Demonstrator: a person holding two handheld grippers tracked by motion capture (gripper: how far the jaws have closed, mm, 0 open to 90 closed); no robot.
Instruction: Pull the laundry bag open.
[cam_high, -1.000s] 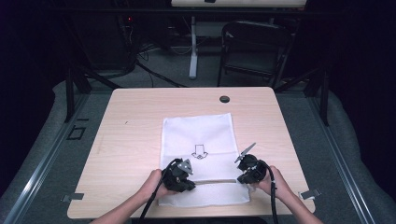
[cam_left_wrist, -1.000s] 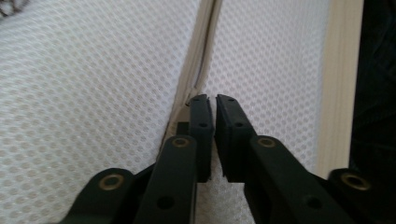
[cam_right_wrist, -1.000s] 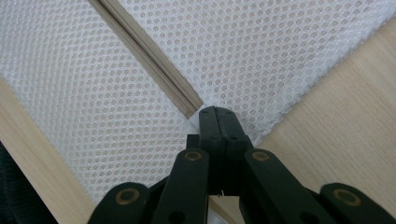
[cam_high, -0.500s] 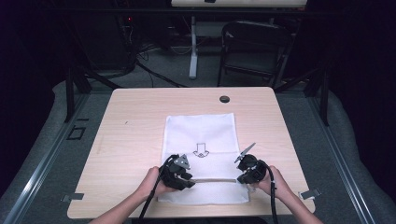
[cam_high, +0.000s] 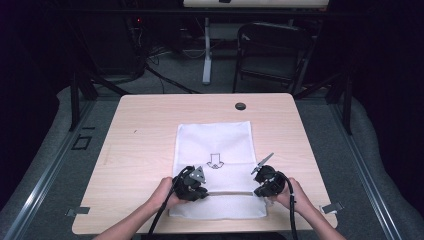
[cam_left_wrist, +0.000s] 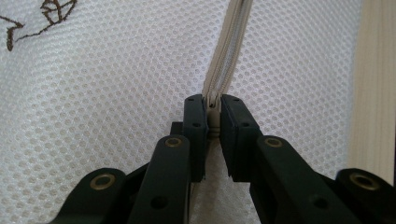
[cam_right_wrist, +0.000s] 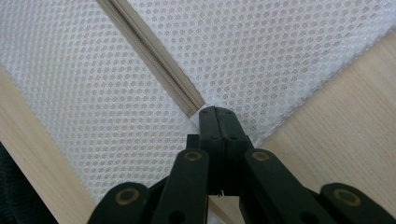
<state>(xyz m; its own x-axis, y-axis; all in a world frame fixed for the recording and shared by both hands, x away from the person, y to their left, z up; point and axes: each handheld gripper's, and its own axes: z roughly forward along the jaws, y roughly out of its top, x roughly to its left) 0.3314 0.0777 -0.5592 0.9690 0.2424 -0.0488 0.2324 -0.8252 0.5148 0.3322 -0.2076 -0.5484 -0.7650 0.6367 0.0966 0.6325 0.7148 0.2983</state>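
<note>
A white mesh bag lies flat on the wooden table, with a printed arrow on it and a beige zipper across its near end. My left gripper sits at the zipper's left end. Its jaws have just been closing, and in the left gripper view they pinch the zipper pull. The zipper runs away from it. My right gripper holds the zipper's right end. In the right gripper view it is shut on the bag's edge where the zipper stops.
A black round cap is set into the table near its far edge. A chair and cables stand on the floor beyond the table. Bare wood lies left and right of the bag.
</note>
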